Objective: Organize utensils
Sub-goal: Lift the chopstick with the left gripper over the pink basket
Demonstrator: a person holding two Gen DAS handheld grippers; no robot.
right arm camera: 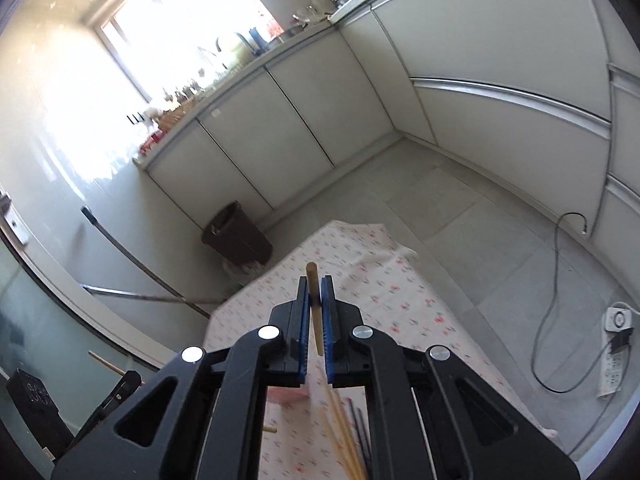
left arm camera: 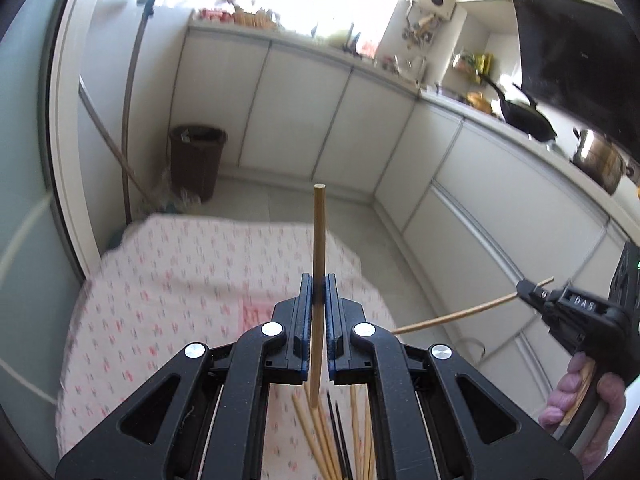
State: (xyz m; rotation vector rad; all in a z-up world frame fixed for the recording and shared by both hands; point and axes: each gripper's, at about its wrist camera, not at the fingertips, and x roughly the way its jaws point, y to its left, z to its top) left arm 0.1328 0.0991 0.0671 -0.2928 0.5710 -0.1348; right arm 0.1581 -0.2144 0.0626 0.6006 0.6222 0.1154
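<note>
The left gripper [left arm camera: 319,296] pinches a wooden chopstick [left arm camera: 319,240] — long axis straight ahead along the fingers. The right gripper [right arm camera: 316,300] clamps a second chopstick [right arm camera: 314,308] likewise (tilted slightly). Both are above the floral tablecloth [left arm camera: 180,280], where loose chopsticks [left arm camera: 320,440] lie.

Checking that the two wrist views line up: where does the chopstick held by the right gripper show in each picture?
Left wrist view: the chopstick crosses the right side at a slant, clamped in the right gripper at the right edge.
Right wrist view: the same chopstick stands at centre, pinched in the right gripper above the floral tablecloth.
Shared landmark: the brown waste bin by the cabinets.
</note>
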